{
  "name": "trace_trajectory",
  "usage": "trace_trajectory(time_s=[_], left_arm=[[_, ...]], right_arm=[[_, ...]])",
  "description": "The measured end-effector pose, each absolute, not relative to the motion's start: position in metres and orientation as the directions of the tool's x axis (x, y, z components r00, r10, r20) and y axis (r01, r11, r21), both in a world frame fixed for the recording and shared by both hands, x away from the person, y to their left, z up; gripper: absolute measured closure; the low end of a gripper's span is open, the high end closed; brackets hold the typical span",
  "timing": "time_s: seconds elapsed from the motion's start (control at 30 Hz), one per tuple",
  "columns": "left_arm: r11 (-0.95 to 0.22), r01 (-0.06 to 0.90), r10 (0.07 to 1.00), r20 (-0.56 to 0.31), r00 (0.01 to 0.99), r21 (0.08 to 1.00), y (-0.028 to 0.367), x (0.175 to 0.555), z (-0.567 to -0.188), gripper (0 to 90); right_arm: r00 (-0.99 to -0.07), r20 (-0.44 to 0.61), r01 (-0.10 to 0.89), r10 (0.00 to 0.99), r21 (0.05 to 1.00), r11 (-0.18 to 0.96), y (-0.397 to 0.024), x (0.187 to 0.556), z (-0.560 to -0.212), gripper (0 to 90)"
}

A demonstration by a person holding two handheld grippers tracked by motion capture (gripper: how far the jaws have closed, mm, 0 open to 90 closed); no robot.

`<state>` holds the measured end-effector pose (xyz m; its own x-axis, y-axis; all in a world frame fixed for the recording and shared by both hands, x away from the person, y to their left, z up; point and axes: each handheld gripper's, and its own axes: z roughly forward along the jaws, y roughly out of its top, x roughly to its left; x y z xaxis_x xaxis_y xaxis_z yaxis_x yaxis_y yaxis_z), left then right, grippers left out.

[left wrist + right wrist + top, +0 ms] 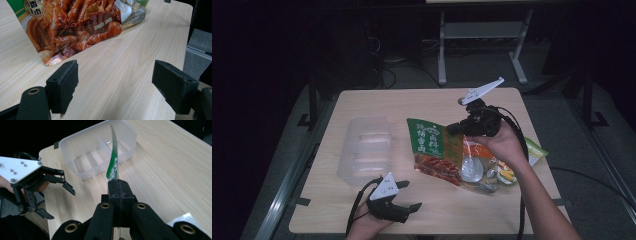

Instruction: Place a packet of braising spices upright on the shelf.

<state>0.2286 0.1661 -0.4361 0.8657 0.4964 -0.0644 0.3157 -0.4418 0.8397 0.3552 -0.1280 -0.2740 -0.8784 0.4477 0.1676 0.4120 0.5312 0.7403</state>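
Observation:
A green and red snack packet (434, 150) hangs above the table's middle, held by its upper right edge in my right gripper (454, 128), which is shut on it. From the right gripper view the packet (113, 160) is seen edge-on, rising from the closed jaws of my right gripper (117, 186). My left gripper (408, 196) rests open near the table's front edge, nothing between its fingers; the same left gripper (60, 200) appears at the left of the right gripper view. The left gripper view has the packet's (75, 27) printed face just beyond the open left gripper (115, 82).
A clear plastic divided container (364, 150) lies on the wooden table (412, 102) left of the packet. More snack packets (492, 172) are piled under my right hand, one green-edged at the far right (536, 150). The table's right edge (186, 30) drops to the floor.

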Motion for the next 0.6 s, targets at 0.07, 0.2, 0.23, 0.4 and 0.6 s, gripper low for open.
trace_trajectory(time_s=[0.07, 0.2, 0.23, 0.4, 0.6], left_arm=[[-0.444, 0.314, 0.495, -0.063, 0.867, 0.839, 0.166, 0.229, -0.436, 20.9], [-0.445, 0.317, 0.495, -0.064, 0.866, 0.838, 0.165, 0.229, -0.436, 20.9], [-0.440, 0.317, 0.497, -0.067, 0.865, 0.840, 0.165, 0.229, -0.436, 20.9], [-0.427, 0.314, 0.504, -0.066, 0.861, 0.848, 0.165, 0.231, -0.431, 20.9], [-0.394, 0.323, 0.524, -0.078, 0.848, 0.860, 0.166, 0.237, -0.424, 22.0]], right_arm=[[-0.880, 0.165, 0.411, 0.446, 0.734, 0.540, -0.129, 0.355, -0.276, 90.0], [-0.883, 0.163, 0.403, 0.440, 0.743, 0.535, -0.131, 0.353, -0.277, 90.0], [-0.885, 0.166, 0.402, 0.436, 0.744, 0.533, -0.132, 0.352, -0.277, 90.0], [-0.897, 0.166, 0.383, 0.411, 0.755, 0.531, -0.134, 0.347, -0.272, 90.0], [-0.915, 0.138, 0.342, 0.380, 0.766, 0.545, -0.130, 0.338, -0.259, 90.0]])
